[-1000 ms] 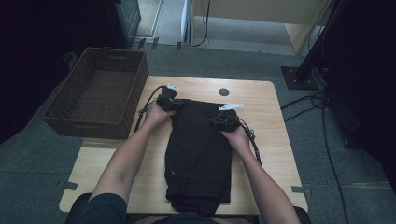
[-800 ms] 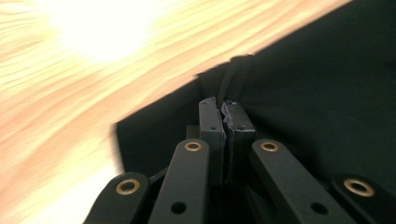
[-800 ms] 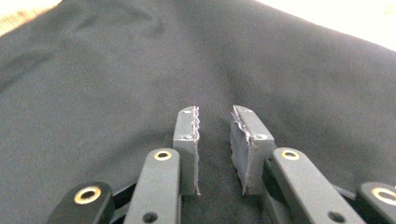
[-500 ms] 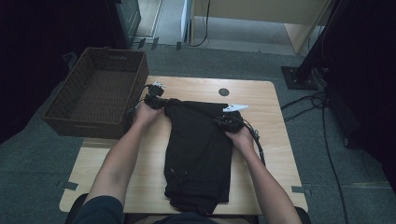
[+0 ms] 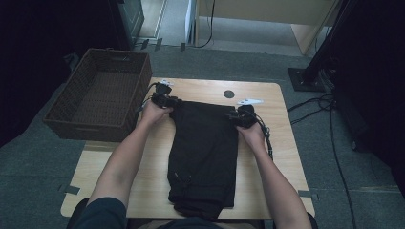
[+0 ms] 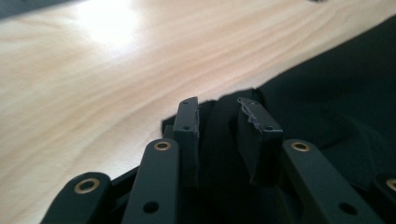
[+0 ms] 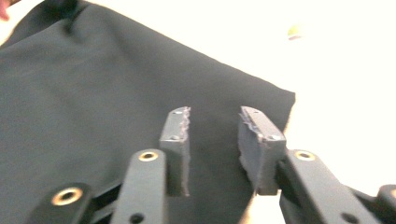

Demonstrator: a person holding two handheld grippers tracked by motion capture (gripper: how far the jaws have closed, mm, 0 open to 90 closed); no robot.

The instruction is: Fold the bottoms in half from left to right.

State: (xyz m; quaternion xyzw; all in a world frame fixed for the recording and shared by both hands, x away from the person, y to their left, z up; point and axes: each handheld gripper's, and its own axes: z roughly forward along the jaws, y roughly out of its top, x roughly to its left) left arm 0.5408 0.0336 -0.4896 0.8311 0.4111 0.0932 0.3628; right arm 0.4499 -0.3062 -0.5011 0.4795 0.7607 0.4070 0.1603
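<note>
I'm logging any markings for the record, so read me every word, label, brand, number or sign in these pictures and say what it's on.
None can be read.
The black garment shows no label or print.
The wooden table and wicker basket carry no writing.
The small white item on the table is too small to tell if it bears text.
The round dark spot on the table shows no marking.
</note>
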